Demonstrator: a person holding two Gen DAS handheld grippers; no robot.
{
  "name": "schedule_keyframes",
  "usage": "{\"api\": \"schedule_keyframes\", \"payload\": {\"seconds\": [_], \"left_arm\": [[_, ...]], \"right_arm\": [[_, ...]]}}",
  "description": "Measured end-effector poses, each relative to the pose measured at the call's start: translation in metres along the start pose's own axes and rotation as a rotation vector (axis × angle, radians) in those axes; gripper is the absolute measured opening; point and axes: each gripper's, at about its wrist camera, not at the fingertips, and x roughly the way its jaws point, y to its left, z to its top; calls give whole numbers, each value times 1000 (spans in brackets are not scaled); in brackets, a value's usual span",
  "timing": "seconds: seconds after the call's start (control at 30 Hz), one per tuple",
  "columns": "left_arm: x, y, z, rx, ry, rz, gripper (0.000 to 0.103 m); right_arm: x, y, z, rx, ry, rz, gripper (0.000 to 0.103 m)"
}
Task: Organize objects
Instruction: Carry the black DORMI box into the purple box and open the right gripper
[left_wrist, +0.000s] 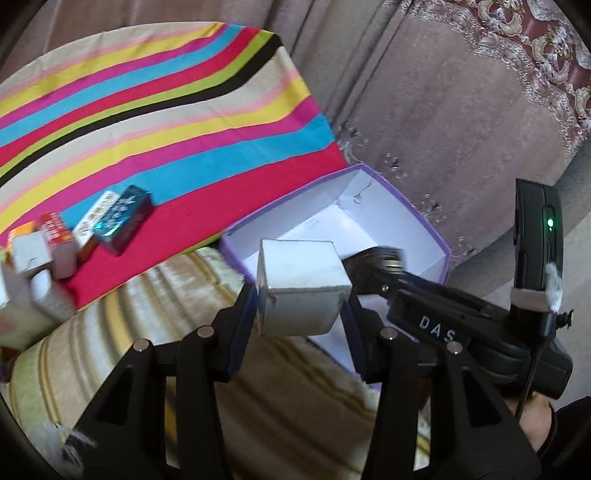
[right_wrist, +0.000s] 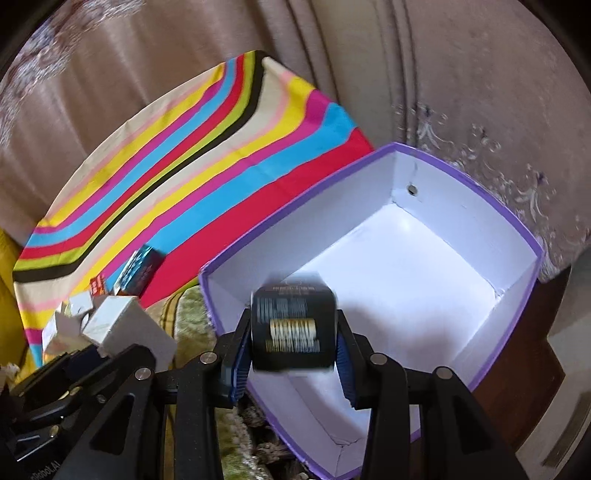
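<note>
Left wrist view: a striped cloth in bands of pink, yellow, blue, red, green, black and cream lies flat over a ribbed cream-and-olive carpet, with dusty-mauve curtains trimmed in ornate embroidery hanging behind. An open purple box, rectangular with plain white inner walls and a bare white floor, sits at the cloth's edge. The left gripper has its black fingers clamped on a small white carton, a scuffed, squarish cardboard block held just in front of the purple box's near wall. On the red stripe lie a glossy teal packet, a white-and-gold packet touching it, and a red packet, beside a loose heap of plain white cartons. The other handheld tool reaches in from the right, a green light glowing on its black housing.

Right wrist view: the right gripper holds its blue-padded fingers pressed against both sides of a black carton with white and gold print, blurred beyond reading. The carton hangs above the purple box, over its near-left corner. A small round hole marks the box's far wall.
</note>
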Motion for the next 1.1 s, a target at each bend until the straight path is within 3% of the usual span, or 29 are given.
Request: {"api": "schedule_keyframes", "payload": {"seconds": [0.1, 0.13, 0.33, 0.67, 0.77, 0.83, 0.93, 1.03, 1.1], "left_arm": [[6, -2, 4, -10, 1, -15, 75], [4, -1, 4, -16, -7, -7, 79], [1, 8, 3, -55, -29, 14, 79], [-36, 7, -2, -38, -134, 209, 89], [-48, 17, -5, -72, -163, 244, 89], [-61, 24, -8, -72, -188, 279, 93], [-75, 30, -15, -68, -215, 304, 93], [-93, 50, -26, -114, -245, 242, 93], [-99, 57, -29, -139, -229, 272, 93]], "right_arm": [[1, -7, 2, 24, -1, -25, 50], [1, -9, 2, 28, 1, -27, 53], [4, -9, 3, 19, 12, -6, 61], [-3, 10, 1, -70, -11, -9, 66], [-10, 24, 1, -141, -46, -30, 74], [-16, 35, 0, -186, -83, -46, 84], [-25, 50, -2, -224, -153, -64, 86], [-30, 67, -4, -296, -193, -82, 89], [-32, 79, -7, -367, -214, -79, 89]]}}
